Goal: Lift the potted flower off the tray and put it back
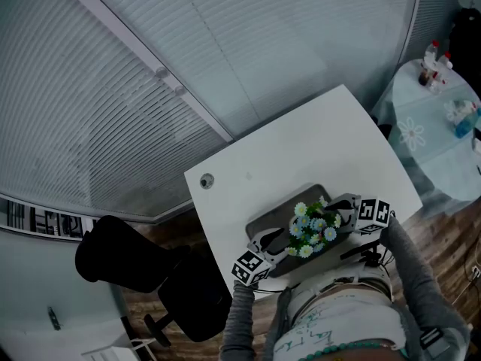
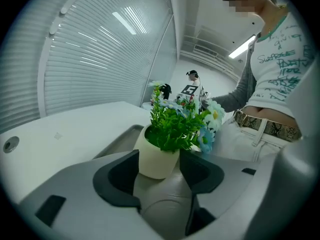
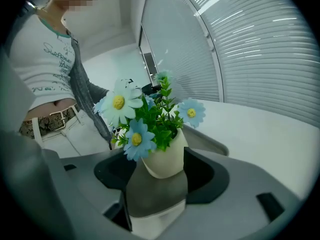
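Head view: the potted flower (image 1: pixel 314 228) stands on the grey tray (image 1: pixel 263 218) at the white table's (image 1: pixel 301 141) near edge, flanked by the left gripper (image 1: pixel 279 241) and right gripper (image 1: pixel 342 215); left gripper view: jaws spread, the pot between their tips; right gripper view: jaws likewise spread around the pot; the green scrawl on the person's top is unreadable.

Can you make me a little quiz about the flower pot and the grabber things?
1. Pick one: what stands between the fingers of the left gripper?
A. the potted flower
B. a bottle
C. nothing at all
2. True or false: the grey tray lies on a white table.
3. Fill in the gap: the middle of the biggest daisy is ___.

Key: 1 A; 2 true; 3 yellow.
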`<state>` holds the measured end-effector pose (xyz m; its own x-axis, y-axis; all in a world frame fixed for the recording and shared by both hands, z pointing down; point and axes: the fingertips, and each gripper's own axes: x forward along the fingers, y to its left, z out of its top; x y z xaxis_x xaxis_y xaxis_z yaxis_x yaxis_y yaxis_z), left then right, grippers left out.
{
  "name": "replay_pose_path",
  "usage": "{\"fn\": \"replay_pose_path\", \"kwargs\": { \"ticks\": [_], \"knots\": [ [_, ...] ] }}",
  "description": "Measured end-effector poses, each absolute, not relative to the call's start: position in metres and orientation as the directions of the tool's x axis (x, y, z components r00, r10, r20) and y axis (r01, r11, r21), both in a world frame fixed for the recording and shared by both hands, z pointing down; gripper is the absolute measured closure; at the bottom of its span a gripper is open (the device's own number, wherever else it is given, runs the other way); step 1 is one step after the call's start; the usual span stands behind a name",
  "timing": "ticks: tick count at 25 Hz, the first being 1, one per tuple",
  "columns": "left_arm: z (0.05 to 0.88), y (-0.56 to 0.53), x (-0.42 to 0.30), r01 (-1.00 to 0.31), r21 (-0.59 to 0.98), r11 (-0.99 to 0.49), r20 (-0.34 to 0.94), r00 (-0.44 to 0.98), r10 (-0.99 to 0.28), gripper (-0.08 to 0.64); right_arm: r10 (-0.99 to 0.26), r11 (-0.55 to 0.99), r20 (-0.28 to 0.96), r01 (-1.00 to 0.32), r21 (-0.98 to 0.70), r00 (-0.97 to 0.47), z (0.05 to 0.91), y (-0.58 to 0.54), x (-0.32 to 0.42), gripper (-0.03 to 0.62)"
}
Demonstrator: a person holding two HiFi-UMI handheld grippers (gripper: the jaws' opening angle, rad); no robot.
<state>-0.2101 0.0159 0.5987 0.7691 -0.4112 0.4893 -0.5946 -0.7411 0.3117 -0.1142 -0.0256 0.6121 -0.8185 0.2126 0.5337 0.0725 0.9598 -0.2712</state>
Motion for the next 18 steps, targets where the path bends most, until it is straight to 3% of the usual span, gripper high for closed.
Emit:
{"fn": "replay_pose_path", "kwargs": {
  "ticks": [10, 18],
  "knots": [
    [0.611, 0.008, -0.19, -0.533, 0.278, -0.799, 0.539, 0.775, -0.33, 0.181, 0.197, 0.977, 0.598, 0.105, -0.186, -0.777, 0.622, -0.029, -0.128, 0.236],
    [0.624, -0.008, -0.175, -0.484, 0.199, -0.852, 0.595, 0.75, -0.288, 0.141, 0.25, 0.968, 0.612, 0.182, -0.173, -0.75, 0.623, -0.021, -0.144, 0.218]
  ]
}}
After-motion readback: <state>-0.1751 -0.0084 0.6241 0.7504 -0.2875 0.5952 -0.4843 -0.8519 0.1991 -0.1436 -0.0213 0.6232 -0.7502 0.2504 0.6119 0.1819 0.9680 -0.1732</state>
